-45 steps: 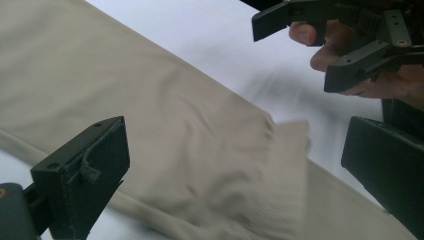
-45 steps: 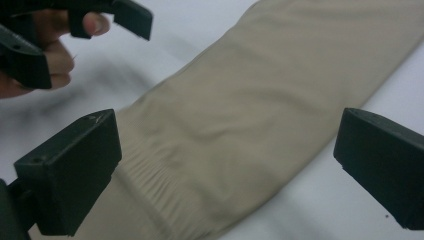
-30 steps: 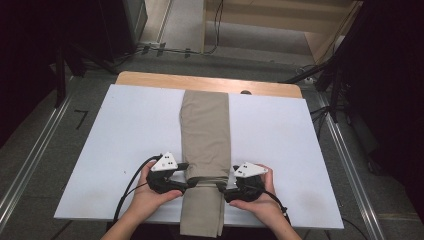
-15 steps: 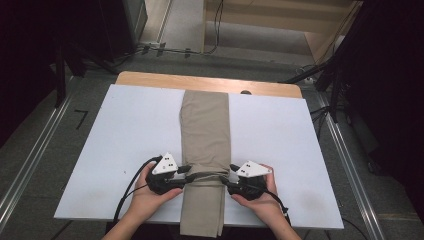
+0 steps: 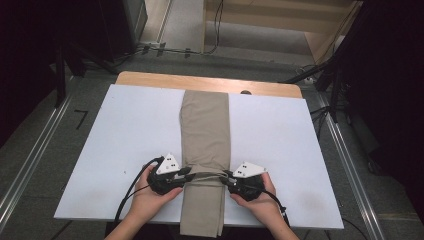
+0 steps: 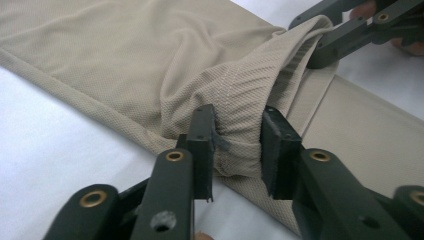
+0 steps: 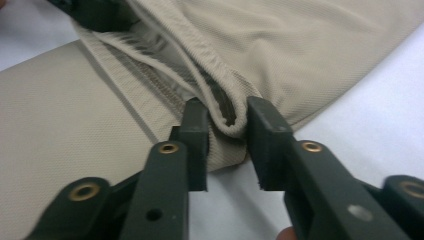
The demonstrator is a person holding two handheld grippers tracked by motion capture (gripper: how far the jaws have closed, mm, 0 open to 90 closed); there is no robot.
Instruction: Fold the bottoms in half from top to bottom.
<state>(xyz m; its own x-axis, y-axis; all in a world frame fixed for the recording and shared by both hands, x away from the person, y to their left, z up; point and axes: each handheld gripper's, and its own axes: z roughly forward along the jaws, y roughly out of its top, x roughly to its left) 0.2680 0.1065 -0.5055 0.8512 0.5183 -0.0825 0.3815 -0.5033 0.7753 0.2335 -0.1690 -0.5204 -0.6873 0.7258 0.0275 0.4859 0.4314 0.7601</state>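
jaws of the left gripper (image 6: 235,145) have just been closing and clamp a bunched ribbed hem of the long folded beige knit garment (image 5: 205,130). the right gripper (image 7: 227,137) pinches the same hem's other side, over the white board (image 5: 125,125).

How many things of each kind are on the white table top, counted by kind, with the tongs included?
Beige folded garment: 1
Black tongs, the left tongs and the right tongs, each closed on a side edge of the garment: 2
White board covering the table: 1
Total: 4
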